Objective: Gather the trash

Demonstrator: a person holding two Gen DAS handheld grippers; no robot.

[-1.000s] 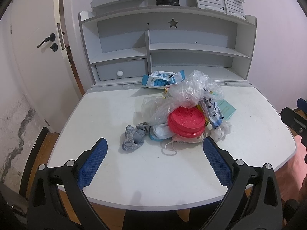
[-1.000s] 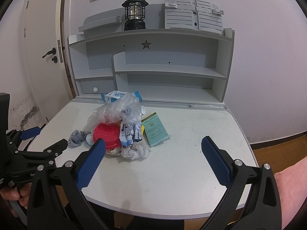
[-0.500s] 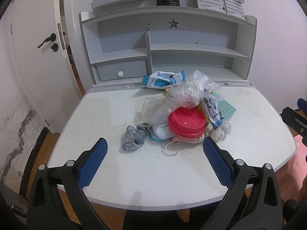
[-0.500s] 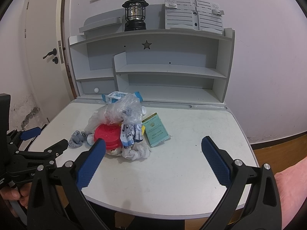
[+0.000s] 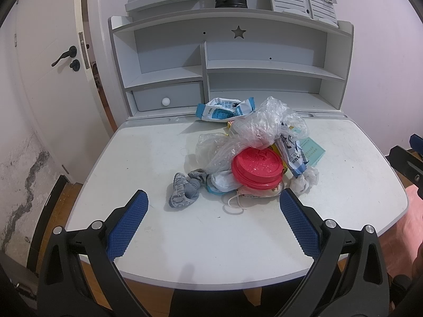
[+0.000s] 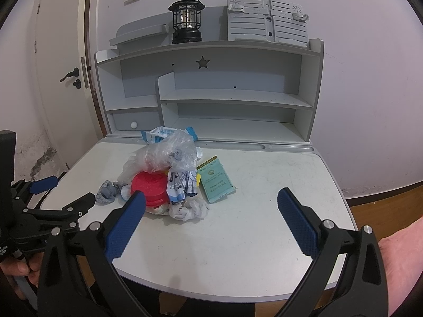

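Both grippers, left gripper [image 5: 212, 220] and right gripper [image 6: 211, 218], hang wide, empty, short of the trash pile [image 5: 253, 155] heaped mid-worktop [image 5: 164, 237], likely lining up a first grab

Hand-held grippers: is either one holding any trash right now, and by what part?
Nothing is held. The left hand-held gripper and right hand-held gripper are both open, short of the trash pile on the desk.

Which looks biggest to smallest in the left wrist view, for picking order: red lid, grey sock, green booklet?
1. red lid
2. grey sock
3. green booklet, though partly hidden and farther away, so its rank is unsure.
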